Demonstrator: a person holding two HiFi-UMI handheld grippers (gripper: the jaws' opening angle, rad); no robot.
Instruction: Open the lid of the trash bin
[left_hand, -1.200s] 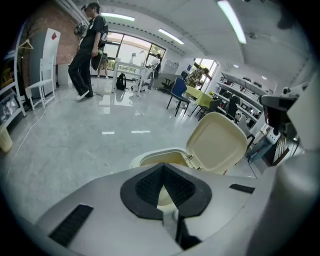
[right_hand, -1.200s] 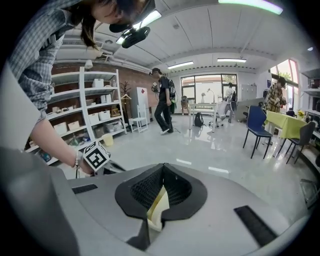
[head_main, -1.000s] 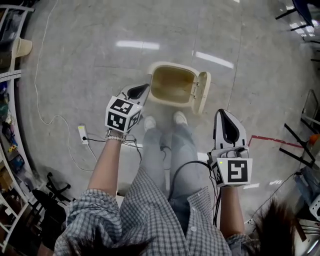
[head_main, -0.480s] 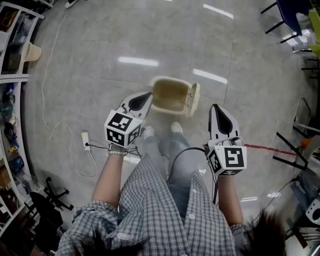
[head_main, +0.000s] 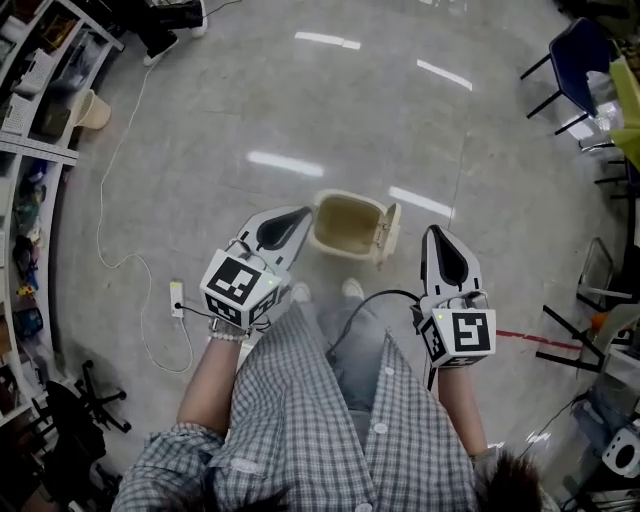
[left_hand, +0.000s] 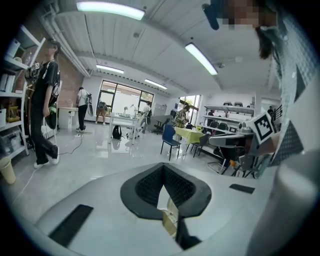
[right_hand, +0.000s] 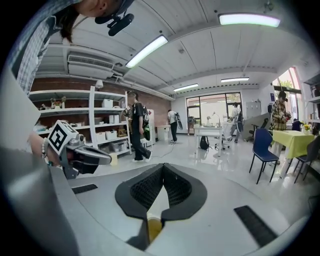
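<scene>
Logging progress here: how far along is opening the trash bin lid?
Done: the trash bin stands open, its lid tipped up beside the opening. In hand: nothing; the left gripper and right gripper are shut on nothing. Left: nothing visible.

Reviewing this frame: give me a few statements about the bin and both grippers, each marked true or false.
1. The trash bin has its lid open. True.
2. The left gripper grips the lid. False: its jaws are together on nothing, and it is by the bin's other side.
3. The bin stands on the floor just ahead of the person's shoes. True.
4. The right gripper has its jaws wide apart. False: they are together and hold nothing.
</scene>
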